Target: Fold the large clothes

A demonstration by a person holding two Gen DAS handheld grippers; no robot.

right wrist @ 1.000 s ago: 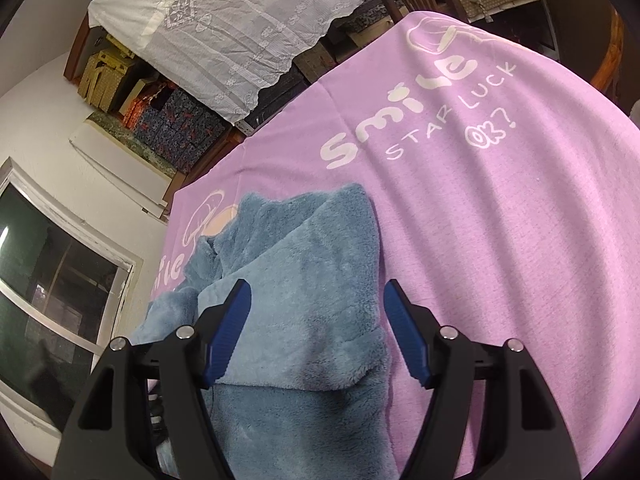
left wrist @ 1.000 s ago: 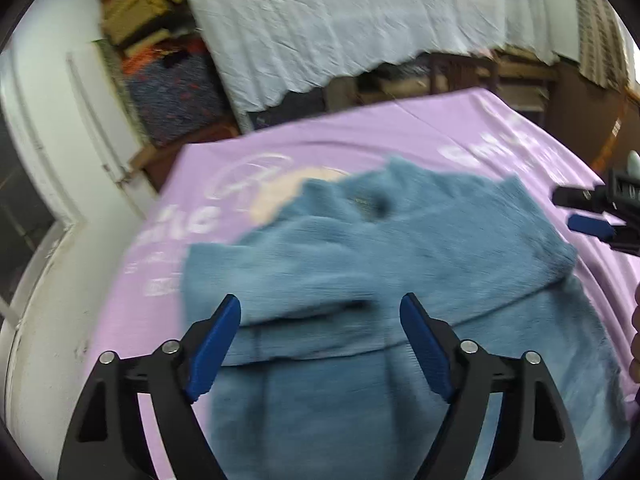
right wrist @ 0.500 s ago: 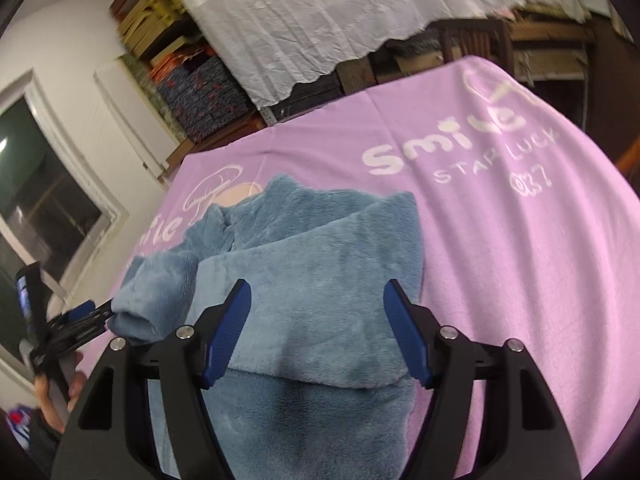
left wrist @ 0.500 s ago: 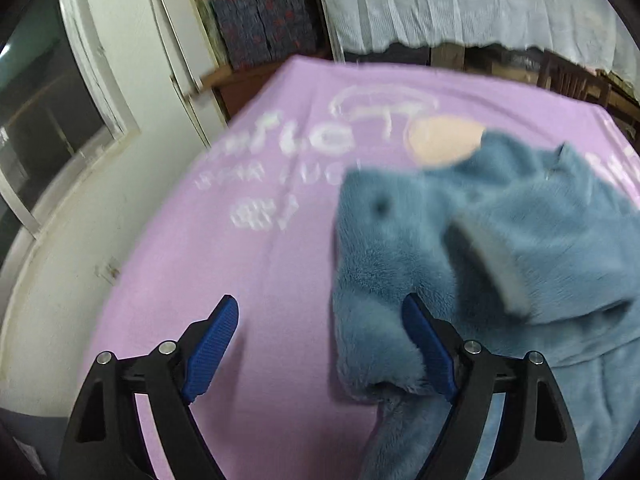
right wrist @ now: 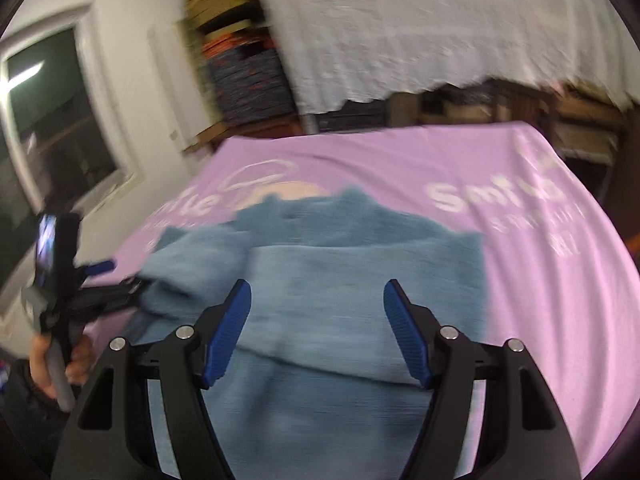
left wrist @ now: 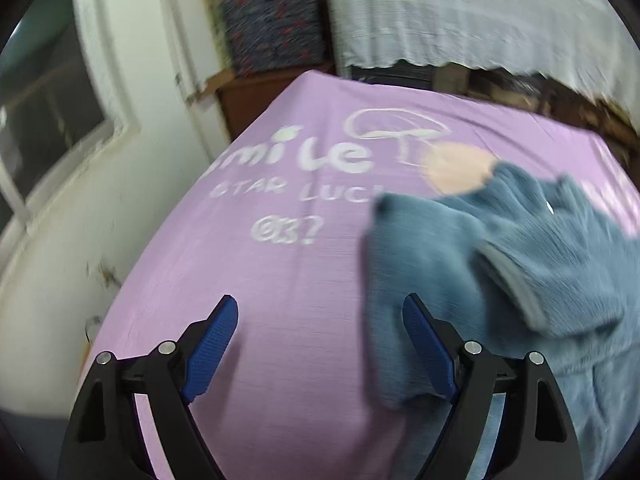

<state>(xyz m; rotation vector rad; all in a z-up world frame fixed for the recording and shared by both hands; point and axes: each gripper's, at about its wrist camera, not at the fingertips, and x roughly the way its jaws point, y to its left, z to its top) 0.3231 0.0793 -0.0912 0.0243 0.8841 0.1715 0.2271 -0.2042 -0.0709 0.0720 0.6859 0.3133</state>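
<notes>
- Centrally in the right wrist view, the blue fleece garment (right wrist: pixel 360 272) lies on the purple cloth (right wrist: pixel 552 320), its upper part folded down over the lower part; in the left wrist view it fills the right side of the frame.
- Right gripper (right wrist: pixel 317 330): jaws spread and just now opening further, above the fleece with nothing pinched between the blue pads.
- Left gripper (left wrist: pixel 318 354): jaws spread wide over bare purple cloth; its right pad sits at the garment's left edge, whether touching I cannot tell.
- Lower left of the right wrist view: a hand (right wrist: pixel 60 364) grips the left gripper's handle.
- White "Smile" lettering (left wrist: pixel 316 158) is printed on the cloth.
- White lace fabric (right wrist: pixel 420 28) hangs behind, upper frame.
</notes>
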